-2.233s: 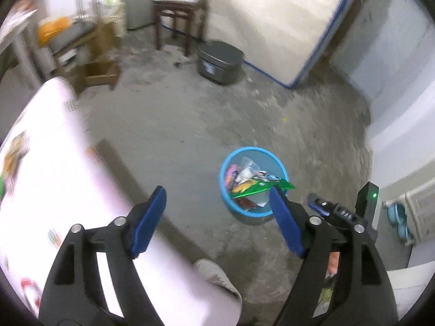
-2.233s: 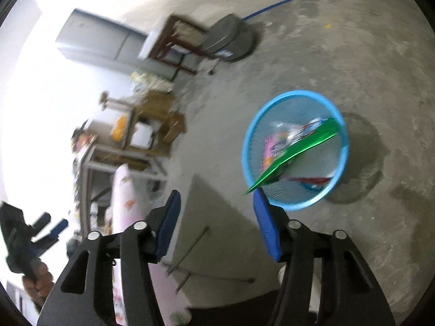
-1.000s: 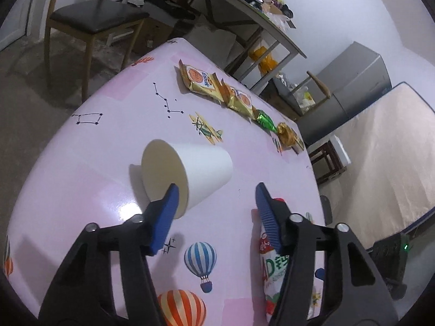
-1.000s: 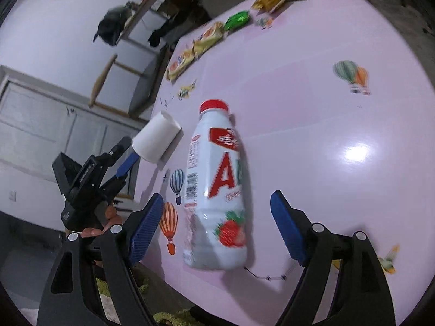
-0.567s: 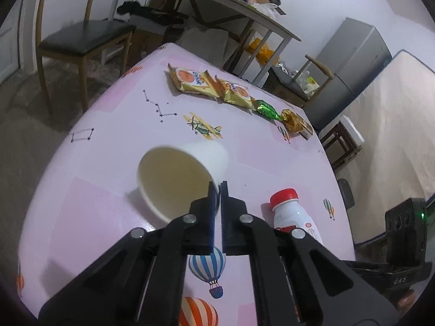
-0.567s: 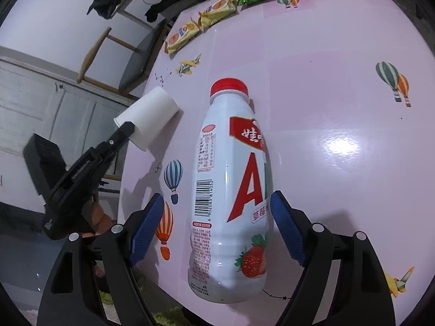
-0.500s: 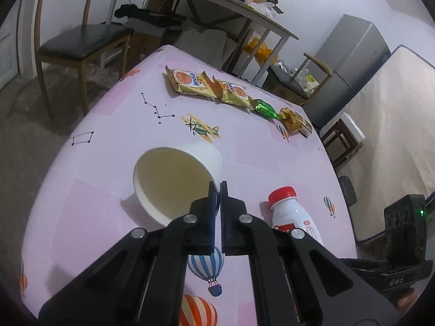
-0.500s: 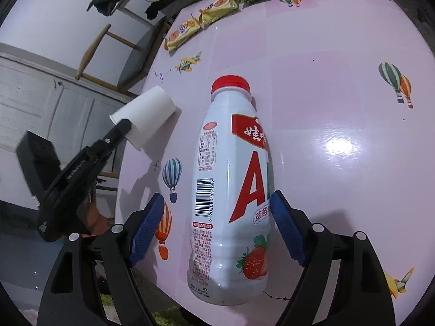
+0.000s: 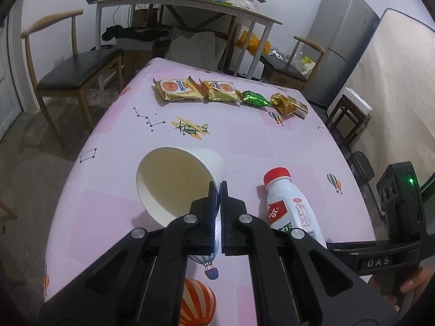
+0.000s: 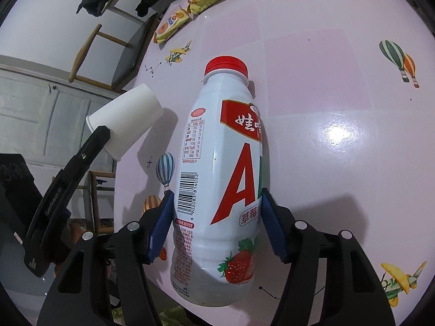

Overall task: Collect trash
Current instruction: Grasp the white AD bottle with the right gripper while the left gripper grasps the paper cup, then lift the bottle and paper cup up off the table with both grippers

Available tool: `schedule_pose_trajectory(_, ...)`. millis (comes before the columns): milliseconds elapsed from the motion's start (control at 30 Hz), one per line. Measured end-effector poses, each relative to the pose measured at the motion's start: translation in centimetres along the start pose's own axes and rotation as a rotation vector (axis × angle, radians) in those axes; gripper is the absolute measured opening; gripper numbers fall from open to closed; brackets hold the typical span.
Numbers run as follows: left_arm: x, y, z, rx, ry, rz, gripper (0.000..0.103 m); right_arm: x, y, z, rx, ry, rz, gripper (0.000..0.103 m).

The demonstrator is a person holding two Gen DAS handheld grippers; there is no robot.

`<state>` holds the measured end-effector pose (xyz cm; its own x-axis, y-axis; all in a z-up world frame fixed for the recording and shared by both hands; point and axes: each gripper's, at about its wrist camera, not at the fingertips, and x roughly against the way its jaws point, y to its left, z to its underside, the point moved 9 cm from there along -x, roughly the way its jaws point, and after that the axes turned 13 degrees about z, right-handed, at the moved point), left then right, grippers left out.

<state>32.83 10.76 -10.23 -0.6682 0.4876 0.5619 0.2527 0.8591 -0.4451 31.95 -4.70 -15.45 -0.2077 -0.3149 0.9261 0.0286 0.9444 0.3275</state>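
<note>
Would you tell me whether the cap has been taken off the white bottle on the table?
No, the white bottle still carries its red cap, seen plainly in the right wrist view.

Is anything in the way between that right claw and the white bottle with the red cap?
Nothing visible. The right claw already straddles the white plastic bottle with the red cap, its blue pads against both sides after closing in.
</note>
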Motion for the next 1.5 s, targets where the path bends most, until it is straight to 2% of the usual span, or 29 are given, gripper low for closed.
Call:
schedule_pose_trajectory(267, 0.8, -1.2, -0.1, -0.062, -0.008, -0.035, 0.001, 0.6, -0.6, 0.5, -0.037, -0.017, -0.048, 0.059)
schedule_pose_trajectory(767, 2.2, -2.5, -0.5, -0.107, -0.027, -0.055, 0.001, 2.2, -1.0, 0.8, -0.085, -0.044, -0.126, 0.059)
schedule_pose_trajectory(967, 2.4, -2.8, -0.4, -0.125, -0.024, -0.057, 0.001, 2.7, -1.6, 1.4, -0.042, -0.068, -0.046, 0.059)
schedule_pose_trajectory(1167, 1.8, -3.0, 0.7, -0.124, 0.014, -0.044, 0.001, 1.7, -2.0, 2.5, -0.011, -0.003, 0.027, 0.061)
schedule_pose_trajectory(1433, 1.4, -3.0, 2.6, -0.140, 0.055, -0.057, 0.001, 0.9, -1.5, 1.7, -0.023, 0.035, 0.016, 0.064)
schedule_pose_trajectory(1500, 1.4, -3.1, 2.9, -0.146, 0.063, -0.060, 0.001, 0.9, -1.4, 1.5, -0.031, 0.043, 0.002, 0.069)
